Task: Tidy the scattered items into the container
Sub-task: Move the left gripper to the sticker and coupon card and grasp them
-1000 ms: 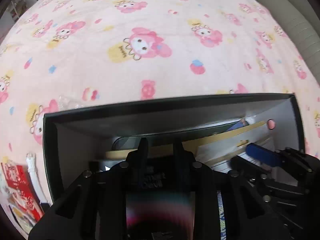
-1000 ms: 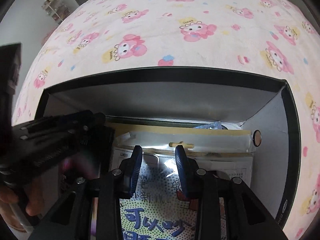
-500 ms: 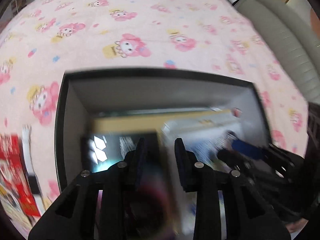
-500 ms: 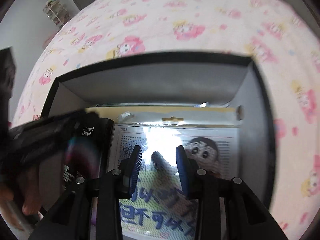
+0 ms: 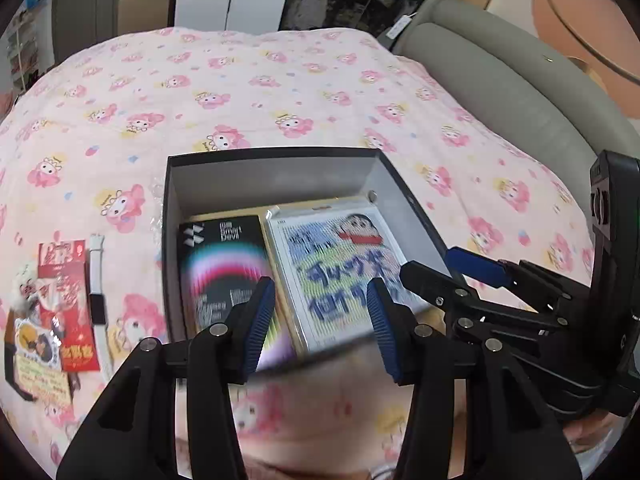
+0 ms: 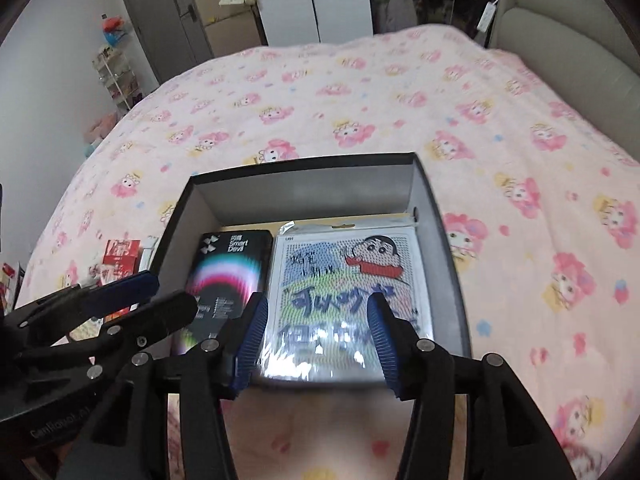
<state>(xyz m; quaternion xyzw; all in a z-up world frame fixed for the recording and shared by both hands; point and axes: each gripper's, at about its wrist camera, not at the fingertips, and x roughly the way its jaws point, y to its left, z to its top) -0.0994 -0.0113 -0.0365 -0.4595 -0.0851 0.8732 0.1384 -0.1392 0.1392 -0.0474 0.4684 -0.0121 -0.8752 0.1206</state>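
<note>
Pink blanket [image 5: 280, 92] bears the black box [image 6: 424, 184]; both grippers' fingers [image 5: 260, 312] have just been opening, gripping nothing.

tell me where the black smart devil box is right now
The black Smart Devil box lies flat inside the open container, in its left half, right beside the cartoon-print packet. Both wrist views show it.

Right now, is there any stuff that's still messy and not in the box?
Yes. Left of the box, a white watch band and some red snack packets still lie loose on the pink blanket. Inside, the black Smart Devil pack and the cartoon packet lie neatly side by side.
</note>
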